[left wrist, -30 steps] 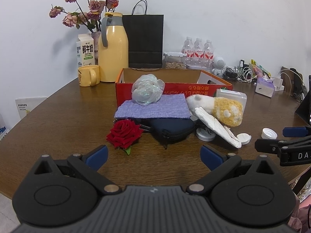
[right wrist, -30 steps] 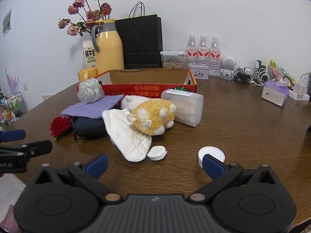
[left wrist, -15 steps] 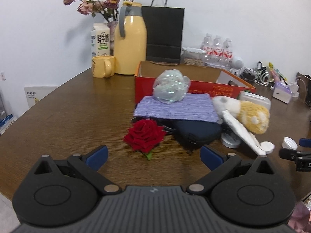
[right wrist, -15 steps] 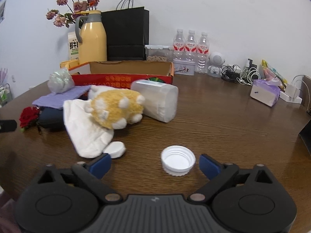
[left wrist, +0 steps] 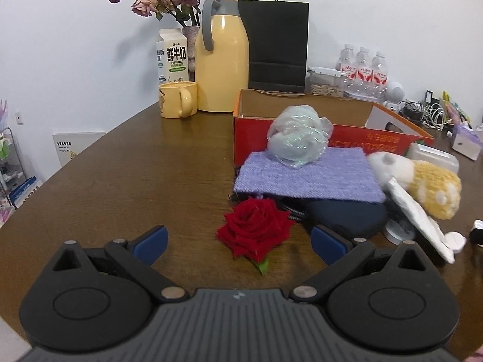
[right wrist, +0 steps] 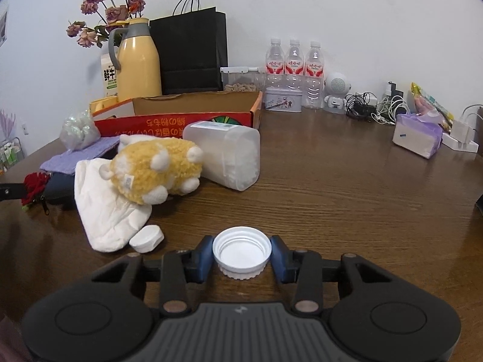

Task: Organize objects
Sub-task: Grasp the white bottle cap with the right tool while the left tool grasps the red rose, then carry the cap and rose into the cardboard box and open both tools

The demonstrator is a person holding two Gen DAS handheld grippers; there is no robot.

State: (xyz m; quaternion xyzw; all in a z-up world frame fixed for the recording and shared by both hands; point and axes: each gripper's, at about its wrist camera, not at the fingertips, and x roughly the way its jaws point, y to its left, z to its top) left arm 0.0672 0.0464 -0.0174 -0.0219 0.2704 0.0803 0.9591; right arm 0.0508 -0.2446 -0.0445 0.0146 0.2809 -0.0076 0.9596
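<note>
White cap (right wrist: 241, 253) sits open side up on the tabletop (right wrist: 347, 199); my right gripper (right wrist: 241, 261) jaws have just been closing and now pinch its rim. I lift straight, gently. Left gripper (left wrist: 238, 241) jaws gape around the rose (left wrist: 255, 232).

The left hand-held gripper (left wrist: 238, 241) is hovering over the worktop (left wrist: 120, 181) with its jaws standing wide apart, nothing between them. A red rose (left wrist: 255, 230) is lying just ahead at 12 o'clock. A navy pouch (left wrist: 347, 215) is sitting at 1 o'clock under a purple cloth (left wrist: 305, 178), which is carrying a plastic-wrapped ball (left wrist: 297, 137). A plush toy (left wrist: 422, 185) is lying at 2 o'clock, a red box (left wrist: 347, 138) behind.
</note>
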